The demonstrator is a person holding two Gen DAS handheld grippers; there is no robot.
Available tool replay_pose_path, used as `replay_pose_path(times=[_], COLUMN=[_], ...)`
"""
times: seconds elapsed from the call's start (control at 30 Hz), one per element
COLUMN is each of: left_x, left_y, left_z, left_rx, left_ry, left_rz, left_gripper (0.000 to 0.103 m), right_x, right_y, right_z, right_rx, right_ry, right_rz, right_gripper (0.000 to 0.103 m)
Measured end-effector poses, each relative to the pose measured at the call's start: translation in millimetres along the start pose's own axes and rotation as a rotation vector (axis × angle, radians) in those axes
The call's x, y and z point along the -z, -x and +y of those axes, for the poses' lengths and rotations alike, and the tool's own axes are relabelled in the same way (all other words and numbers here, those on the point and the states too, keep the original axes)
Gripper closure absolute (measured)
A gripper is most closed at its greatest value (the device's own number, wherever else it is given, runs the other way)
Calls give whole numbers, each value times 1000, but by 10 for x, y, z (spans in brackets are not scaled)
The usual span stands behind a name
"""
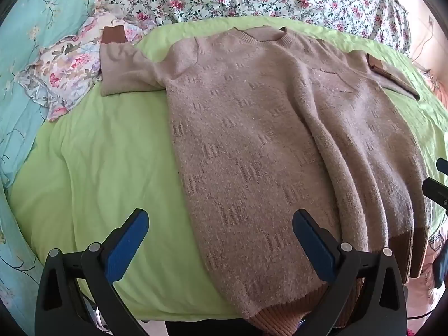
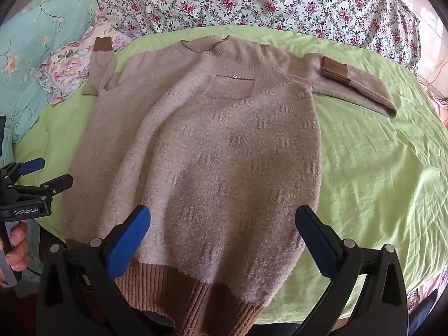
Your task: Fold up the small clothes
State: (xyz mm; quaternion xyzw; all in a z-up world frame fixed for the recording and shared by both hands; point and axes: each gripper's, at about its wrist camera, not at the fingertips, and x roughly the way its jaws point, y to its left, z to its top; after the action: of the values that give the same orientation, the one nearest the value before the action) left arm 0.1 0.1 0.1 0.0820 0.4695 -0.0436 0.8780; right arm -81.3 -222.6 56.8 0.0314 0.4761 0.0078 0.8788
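Observation:
A beige knit sweater [image 1: 252, 140] with brown ribbed cuffs and hem lies flat, front up, on a light green sheet [image 1: 106, 162]; it also shows in the right wrist view [image 2: 224, 154]. Its sleeves are spread to both sides, the right one [image 2: 358, 86] folded back at the cuff. My left gripper [image 1: 221, 240] is open above the sweater's lower left edge, holding nothing. My right gripper [image 2: 224, 238] is open above the hem [image 2: 179, 288], holding nothing. The left gripper also shows at the left edge of the right wrist view [image 2: 44, 173].
Floral bedding [image 2: 252, 2] is piled along the back of the bed. A turquoise quilt [image 1: 30, 28] and a flowered pillow [image 1: 64, 64] lie at the left, next to the left sleeve cuff [image 1: 113, 35]. Bare green sheet [image 2: 378, 168] lies right of the sweater.

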Motion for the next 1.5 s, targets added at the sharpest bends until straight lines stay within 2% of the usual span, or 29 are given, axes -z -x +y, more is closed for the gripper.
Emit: replay_pose_path(times=[0.47, 0.8, 1.07, 1.27, 1.43, 1.5], left_x=[-72, -102, -160, -165, -241, -313], left_y=[-6, -6, -26, -68, -105, -97], left_z=[37, 35, 25, -9, -15, -23], left_rx=[5, 12, 47, 48, 90, 63], left_ry=[6, 16, 23, 5, 14, -4], left_rz=[-8, -17, -48, -20, 14, -26], left_gripper=[0, 0, 0, 0, 0, 0], right_x=[-68, -170, -196, -199, -234, -266], right_y=[80, -27, -74, -95, -133, -148], right_z=[-69, 47, 2, -61, -128, -161], right_rx=[-10, -8, -30, -44, -38, -39], right_ry=[0, 12, -5, -24, -37, -39], right_rz=[-12, -6, 58, 47, 31, 27], right_gripper=[0, 0, 0, 0, 0, 0])
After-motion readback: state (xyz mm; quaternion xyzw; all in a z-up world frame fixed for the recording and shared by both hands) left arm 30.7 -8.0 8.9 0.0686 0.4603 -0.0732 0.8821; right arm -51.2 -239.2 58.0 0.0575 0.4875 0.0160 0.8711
